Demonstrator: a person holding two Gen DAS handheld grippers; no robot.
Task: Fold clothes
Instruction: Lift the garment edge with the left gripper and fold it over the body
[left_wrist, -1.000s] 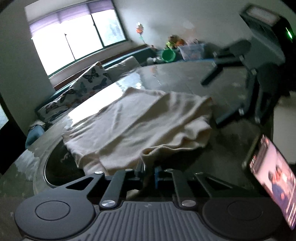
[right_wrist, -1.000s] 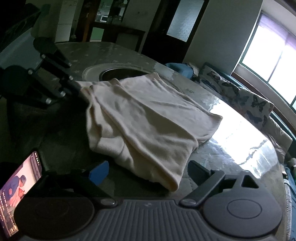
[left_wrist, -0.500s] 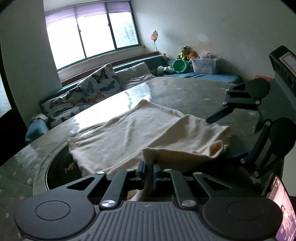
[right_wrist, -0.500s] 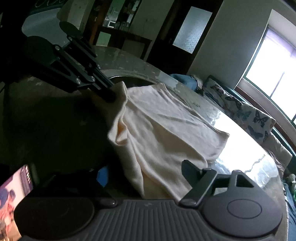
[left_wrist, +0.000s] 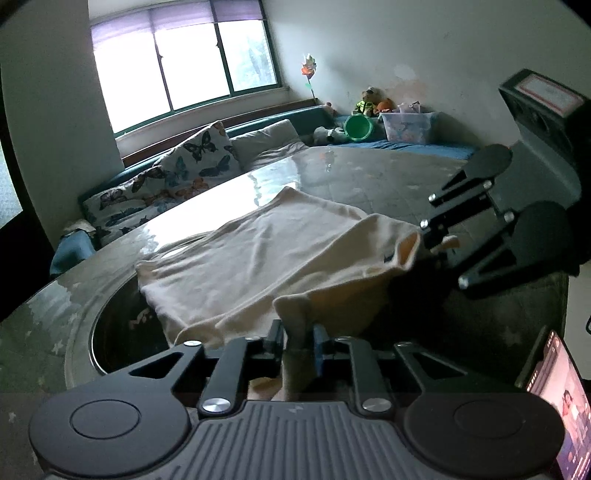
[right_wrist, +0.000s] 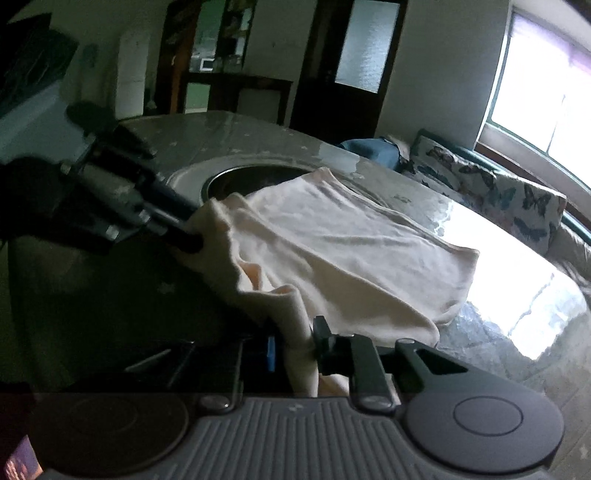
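Note:
A cream garment (left_wrist: 258, 251) lies spread on a round grey table (left_wrist: 388, 177), its near side bunched and lifted. My left gripper (left_wrist: 298, 334) has a fold of the cloth between its blue pads; its jaws are opening a little, but the corner still hangs from its tips. In the right wrist view the left gripper (right_wrist: 188, 236) holds that corner above the table. My right gripper (right_wrist: 295, 345) is closing on another fold of the garment (right_wrist: 351, 251), pads against it. In the left wrist view the right gripper (left_wrist: 424, 240) grips the raised edge.
A dark round recess (left_wrist: 114, 332) sits in the table under the garment's left end. A lit phone (left_wrist: 565, 391) stands at the near right. Behind the table are a sofa with butterfly cushions (left_wrist: 177, 173), a green bucket (left_wrist: 357, 127) and a plastic box (left_wrist: 408, 125).
My right gripper went from wide open to closed on the garment's near edge and raised it. The left gripper lifted its corner, and its pads now stand slightly wider apart.

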